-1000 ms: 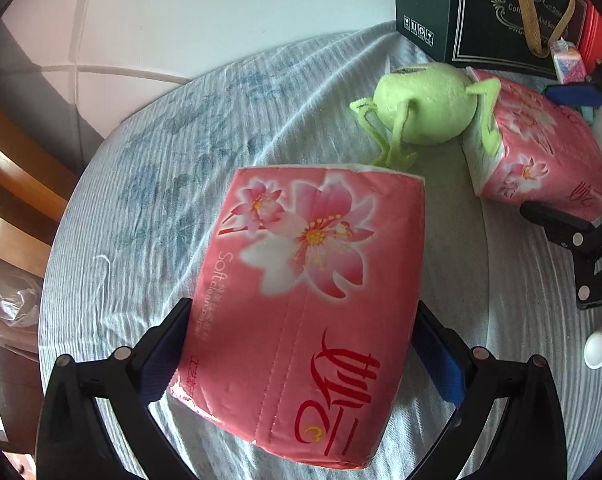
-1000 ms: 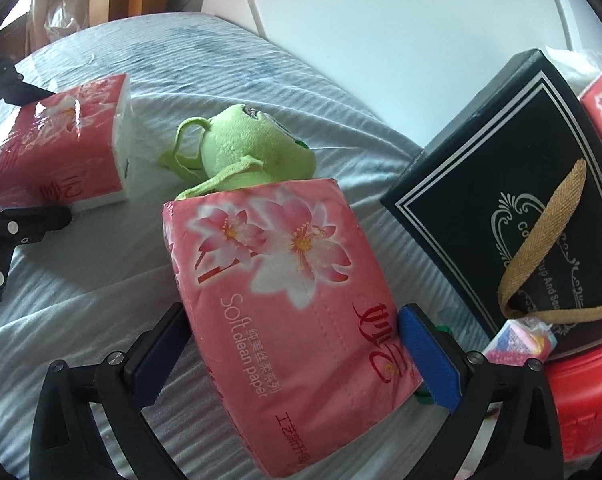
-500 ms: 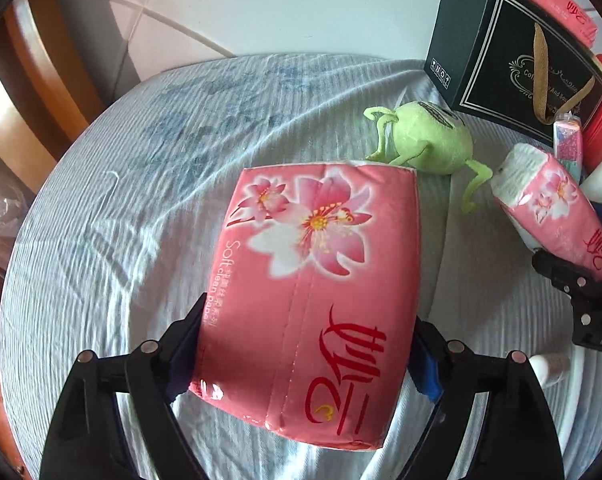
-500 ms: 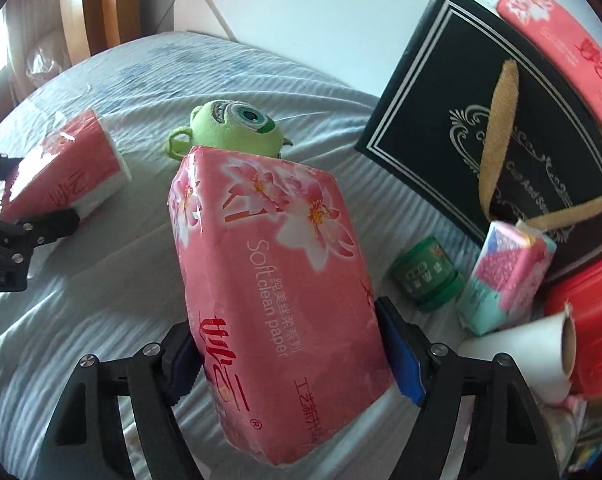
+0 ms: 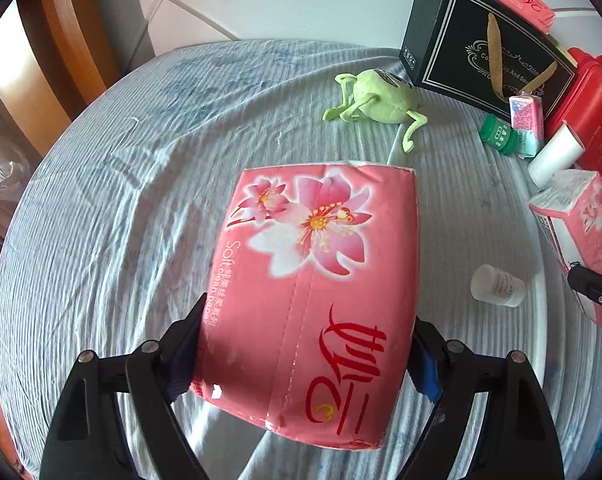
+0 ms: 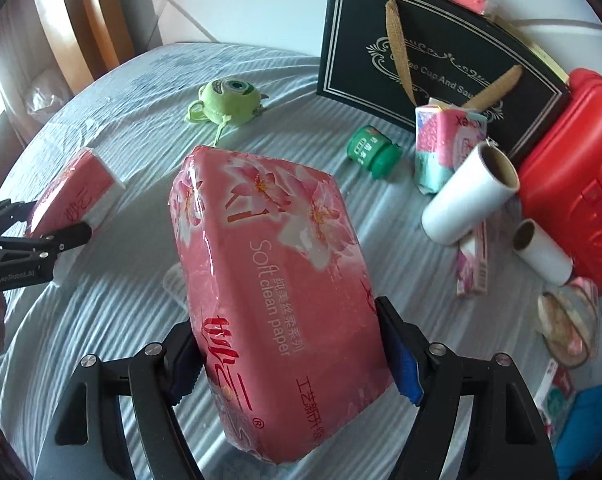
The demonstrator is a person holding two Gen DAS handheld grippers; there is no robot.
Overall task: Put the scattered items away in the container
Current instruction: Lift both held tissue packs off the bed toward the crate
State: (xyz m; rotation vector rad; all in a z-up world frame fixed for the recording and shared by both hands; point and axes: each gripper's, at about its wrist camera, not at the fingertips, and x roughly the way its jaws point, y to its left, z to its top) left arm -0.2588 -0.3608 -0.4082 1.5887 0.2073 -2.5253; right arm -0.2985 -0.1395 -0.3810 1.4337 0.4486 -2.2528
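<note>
Carry step: the left gripper (image 5: 301,360) is clamped on a pink tissue pack (image 5: 317,272) held above the desk (image 5: 113,216); the right gripper (image 6: 289,356) clamps another pack (image 6: 273,280). Next, each needs carrying to the container, which cannot be identified

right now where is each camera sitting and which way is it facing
Left wrist: rides the left gripper, looking steeply down its fingers at a clamped pink tissue pack; the right gripper's tip shows at right.
Right wrist: rides the right gripper, angled down at its own tissue pack; the left gripper shows at left.
Shared: green plush toy, black gift bag, striped cloth.
</note>
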